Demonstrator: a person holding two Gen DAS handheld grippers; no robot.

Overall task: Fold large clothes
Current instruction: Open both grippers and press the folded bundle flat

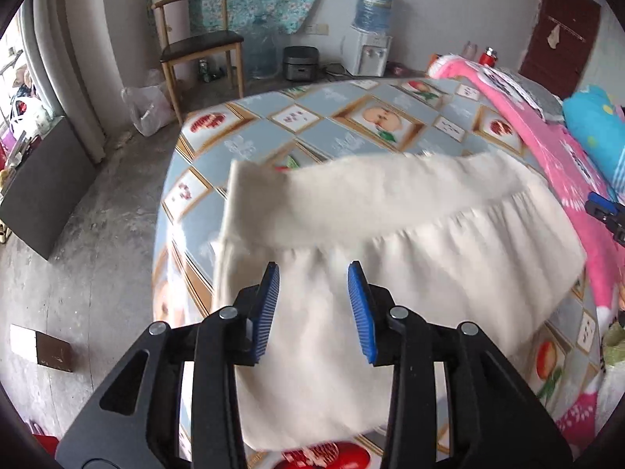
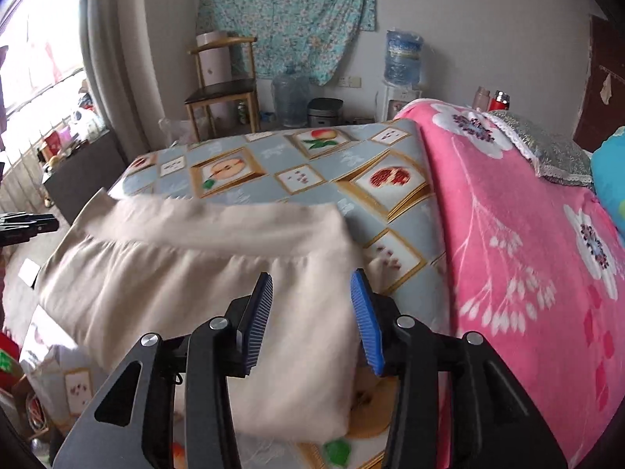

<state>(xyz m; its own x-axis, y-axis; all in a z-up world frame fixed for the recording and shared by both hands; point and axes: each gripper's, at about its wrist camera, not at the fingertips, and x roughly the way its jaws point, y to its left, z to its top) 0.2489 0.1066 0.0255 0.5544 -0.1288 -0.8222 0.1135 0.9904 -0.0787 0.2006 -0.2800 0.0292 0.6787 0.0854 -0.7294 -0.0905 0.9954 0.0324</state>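
The cream garment (image 1: 390,234) is being left folded on the fruit-print sheet (image 1: 351,117); both the left gripper (image 1: 314,301) and the right gripper (image 2: 311,308) are being held apart, empty, above it.

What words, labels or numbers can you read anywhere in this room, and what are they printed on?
None can be read as text.
Blue label on the water dispenser bottle: printed, but too blurred to read.
Red print on the bed sheet near the bottom edge of the left wrist view: may be lettering, too smeared to tell.
Paper on the brown door: too small to read.
Cream garment: no visible tag or print.
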